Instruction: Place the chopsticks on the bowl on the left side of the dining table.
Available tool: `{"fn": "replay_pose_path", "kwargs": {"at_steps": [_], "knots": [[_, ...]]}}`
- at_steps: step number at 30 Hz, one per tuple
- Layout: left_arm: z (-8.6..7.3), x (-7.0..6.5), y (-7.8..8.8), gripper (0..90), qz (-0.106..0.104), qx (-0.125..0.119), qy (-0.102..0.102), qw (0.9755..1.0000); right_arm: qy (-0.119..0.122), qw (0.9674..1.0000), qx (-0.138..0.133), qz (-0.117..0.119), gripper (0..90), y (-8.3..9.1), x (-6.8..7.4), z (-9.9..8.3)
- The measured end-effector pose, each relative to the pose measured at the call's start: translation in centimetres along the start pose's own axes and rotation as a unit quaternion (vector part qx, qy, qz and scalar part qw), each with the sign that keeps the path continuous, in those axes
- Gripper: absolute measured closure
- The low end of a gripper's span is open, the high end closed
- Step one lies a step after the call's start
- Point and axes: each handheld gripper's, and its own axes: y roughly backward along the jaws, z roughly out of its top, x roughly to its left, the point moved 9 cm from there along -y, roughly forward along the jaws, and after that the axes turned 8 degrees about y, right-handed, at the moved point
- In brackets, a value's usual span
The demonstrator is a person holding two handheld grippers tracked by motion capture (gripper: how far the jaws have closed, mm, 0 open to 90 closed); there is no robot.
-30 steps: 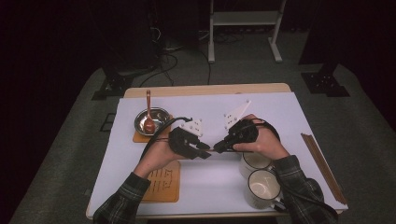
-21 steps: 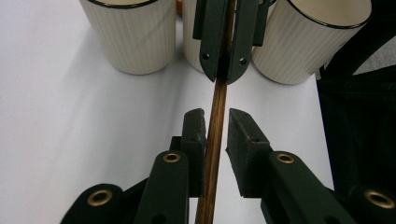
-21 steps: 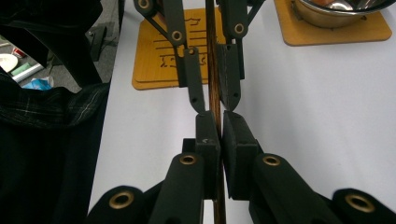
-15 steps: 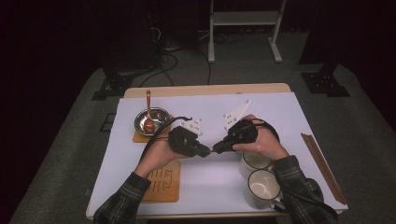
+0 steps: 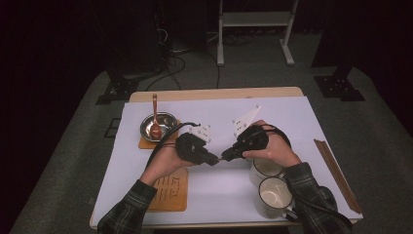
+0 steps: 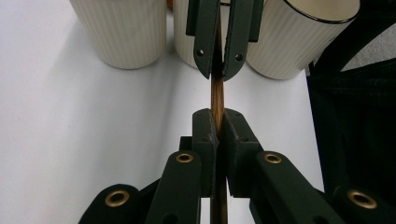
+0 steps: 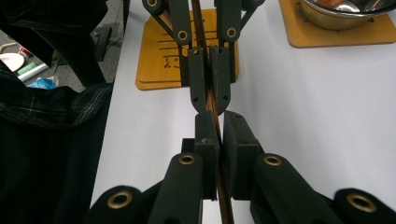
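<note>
A thin brown wooden stick (image 6: 217, 93) runs level above the white table between both grippers, which meet tip to tip. My left gripper (image 6: 218, 116) has just been closing its jaws and now pinches the stick. Facing it, my right gripper (image 6: 218, 70) is shut on the same stick. In the right gripper view the stick (image 7: 223, 196) passes between the right gripper (image 7: 215, 119) and the left gripper (image 7: 211, 105). From above, the left gripper (image 5: 212, 160) and right gripper (image 5: 229, 155) sit at the table's middle, each in a hand.
Ribbed cream cups (image 5: 273, 197) stand at the front right, close under the right forearm. A steel bowl (image 5: 157, 126) with a red spoon rests on a wooden coaster at the back left. Another coaster (image 5: 168, 190) lies front left. Long sticks (image 5: 337, 175) lie along the right edge.
</note>
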Motion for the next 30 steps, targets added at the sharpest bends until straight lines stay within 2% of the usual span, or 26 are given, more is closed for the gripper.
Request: {"fn": "replay_pose_path", "kwargs": {"at_steps": [3, 8, 20, 30], "knots": [[0.0, 0.0, 0.0, 84.2, -0.001, 0.001, 0.002, 1.0000, 0.002, 1.0000, -0.002, 0.000, 83.4, 0.0, -0.1, 0.0], [-0.3, 0.3, 0.0, 84.2, 0.004, 0.006, 0.006, 1.0000, -0.001, 0.9999, -0.005, -0.011, 72.4, 0.1, -0.3, -0.1], [-0.7, 1.1, 0.2, 84.1, 0.020, 0.003, 0.017, 0.9997, -0.013, 0.9986, -0.021, -0.046, 55.2, 1.1, -1.1, -0.5], [-1.0, 1.7, 0.7, 84.1, 0.034, 0.003, 0.030, 0.9990, -0.029, 0.9953, -0.031, -0.087, 49.8, 2.9, -2.1, -1.2]]}}
